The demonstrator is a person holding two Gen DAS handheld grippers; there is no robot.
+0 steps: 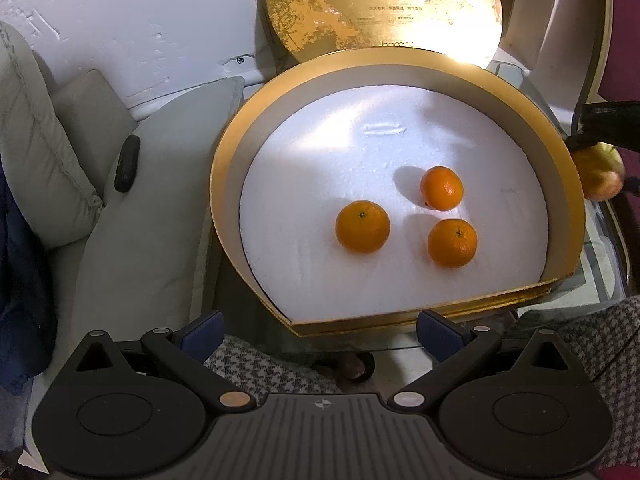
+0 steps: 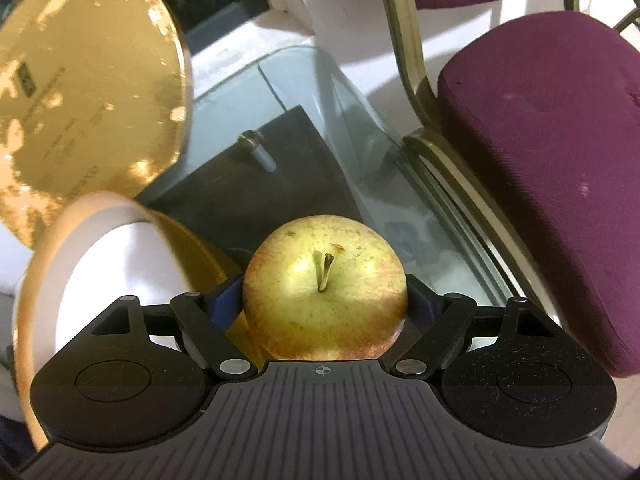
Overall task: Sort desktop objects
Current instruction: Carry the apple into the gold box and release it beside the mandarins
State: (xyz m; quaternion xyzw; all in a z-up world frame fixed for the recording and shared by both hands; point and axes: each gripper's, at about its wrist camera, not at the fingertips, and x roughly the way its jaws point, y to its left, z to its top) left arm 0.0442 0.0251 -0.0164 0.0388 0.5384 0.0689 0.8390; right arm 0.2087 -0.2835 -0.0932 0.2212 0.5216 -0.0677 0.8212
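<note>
We see two wrist views w/ little overlap. Only the left wrist view shows inside the gold box (image 1: 224, 168): a half-round tray w/ a white foam floor, where three oranges lie apart from each other, one at left (image 1: 362, 226), one further back (image 1: 441, 188), one nearer at right (image 1: 452, 243). The left gripper (image 1: 320, 332) hovers at the box's straight near edge, its blue-padded fingers (image 1: 438, 334) spread wide w/ nothing between them. Grey cushions (image 1: 152, 208) and a small dark object (image 1: 127, 163) lie to the left. At that view's right edge the apple (image 1: 600, 180) peeks past the box rim, under a black bit of the other tool.

Only the right wrist view shows the apple (image 2: 325, 288) properly: yellow-green w/ red blush, stem toward the camera, clamped between the right gripper (image 2: 325, 304) fingers, which press on both its sides. It's held above the glass counter (image 2: 360, 128), just beside the box's rim (image 2: 40, 264). Maroon chairs (image 2: 552, 160) stand to the right.

The gold lid (image 1: 380, 4) leans upright behind the box. Its print is mostly too small to read; we make out "GIFT BOX" in the left view.
</note>
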